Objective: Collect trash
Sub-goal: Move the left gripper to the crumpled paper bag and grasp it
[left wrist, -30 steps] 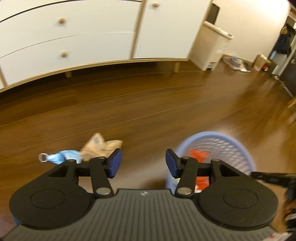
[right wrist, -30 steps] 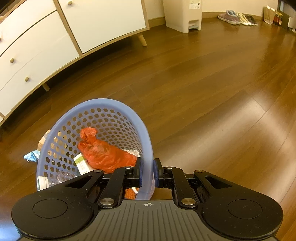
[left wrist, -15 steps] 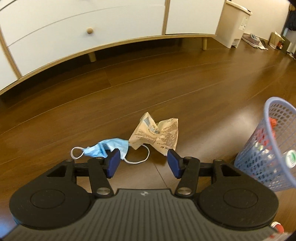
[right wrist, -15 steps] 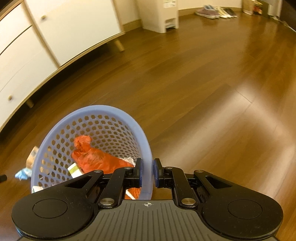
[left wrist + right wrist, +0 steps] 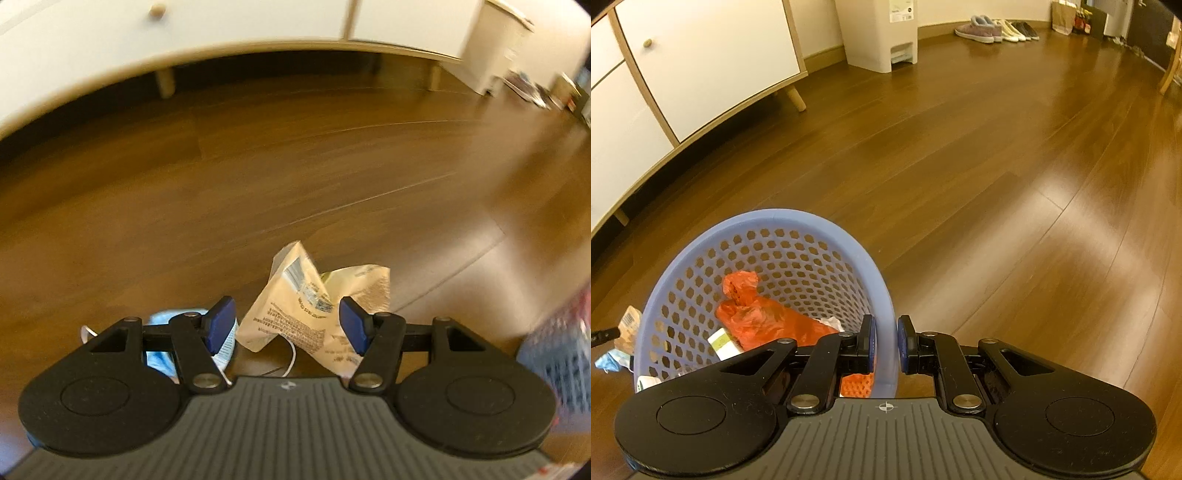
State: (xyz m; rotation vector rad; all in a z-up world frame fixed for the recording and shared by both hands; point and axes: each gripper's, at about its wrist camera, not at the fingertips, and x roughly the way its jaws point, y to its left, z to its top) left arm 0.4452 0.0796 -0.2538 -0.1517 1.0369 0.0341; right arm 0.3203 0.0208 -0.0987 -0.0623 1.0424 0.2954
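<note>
Dark wooden floor runs under a white cabinet, with shoes lined up far off. The right gripper pinches the near rim of the blue basket, likely to keep it close for filling; an orange bag lies inside. The left gripper, fingers spread wide, straddles a crumpled paper wrapper on the floor beside a blue face mask, apparently ready to close. The wrapper's print is too small to read.
</note>
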